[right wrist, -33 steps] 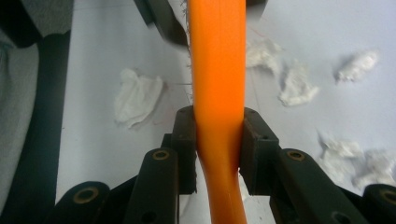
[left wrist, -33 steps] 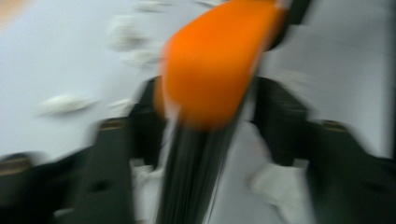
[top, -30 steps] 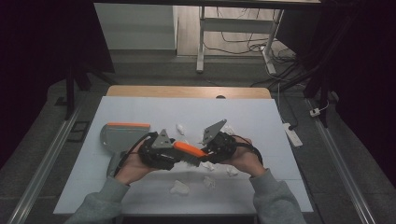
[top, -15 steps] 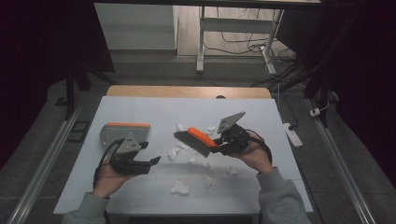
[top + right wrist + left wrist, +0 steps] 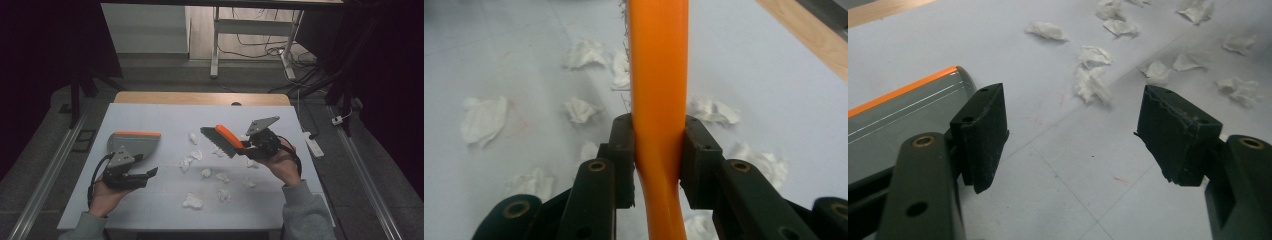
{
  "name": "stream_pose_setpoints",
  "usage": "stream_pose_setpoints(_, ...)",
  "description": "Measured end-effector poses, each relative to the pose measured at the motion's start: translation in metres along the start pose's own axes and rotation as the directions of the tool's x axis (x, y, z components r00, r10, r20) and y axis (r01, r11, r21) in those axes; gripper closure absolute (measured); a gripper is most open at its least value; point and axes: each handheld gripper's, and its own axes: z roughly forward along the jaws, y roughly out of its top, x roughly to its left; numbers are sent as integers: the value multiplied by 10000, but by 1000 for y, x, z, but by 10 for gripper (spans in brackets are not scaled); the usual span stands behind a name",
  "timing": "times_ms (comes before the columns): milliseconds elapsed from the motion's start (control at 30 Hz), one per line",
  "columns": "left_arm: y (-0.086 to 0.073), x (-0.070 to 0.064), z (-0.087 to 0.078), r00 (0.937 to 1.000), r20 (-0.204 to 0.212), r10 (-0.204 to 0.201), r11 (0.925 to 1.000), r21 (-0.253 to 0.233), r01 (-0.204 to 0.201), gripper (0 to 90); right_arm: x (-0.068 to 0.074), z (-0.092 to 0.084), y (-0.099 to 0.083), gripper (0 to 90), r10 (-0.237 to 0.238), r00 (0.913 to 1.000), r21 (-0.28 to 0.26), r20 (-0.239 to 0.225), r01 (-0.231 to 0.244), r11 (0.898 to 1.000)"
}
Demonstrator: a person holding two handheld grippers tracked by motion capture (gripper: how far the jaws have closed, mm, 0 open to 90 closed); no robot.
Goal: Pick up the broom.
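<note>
Several tissue wads (image 5: 193, 201) on white table (image 5: 165, 117), dark room, left tool (image 5: 1073, 135) wide, right tool (image 5: 658, 150) clamping brush (image 5: 223, 140)

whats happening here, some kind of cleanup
It looks like one. A person holds a gripper in each hand. The right gripper is shut on the orange handle of a brush, held above crumpled paper scraps scattered on the table. The left gripper is open and empty, just in front of a grey dustpan.
</note>
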Motion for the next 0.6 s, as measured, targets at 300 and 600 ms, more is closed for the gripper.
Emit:
stream_pose_setpoints(300,1,9,12,9997,-77,-226,9980,584,230,258,-27,-23,0,706,1371,9901,-867,288,-1342,9872)
stream_pose_setpoints(600,0,9,12,9996,161,-230,9986,476,222,260,-35,-26,-16,706,1596,9865,-784,357,-1564,9846)
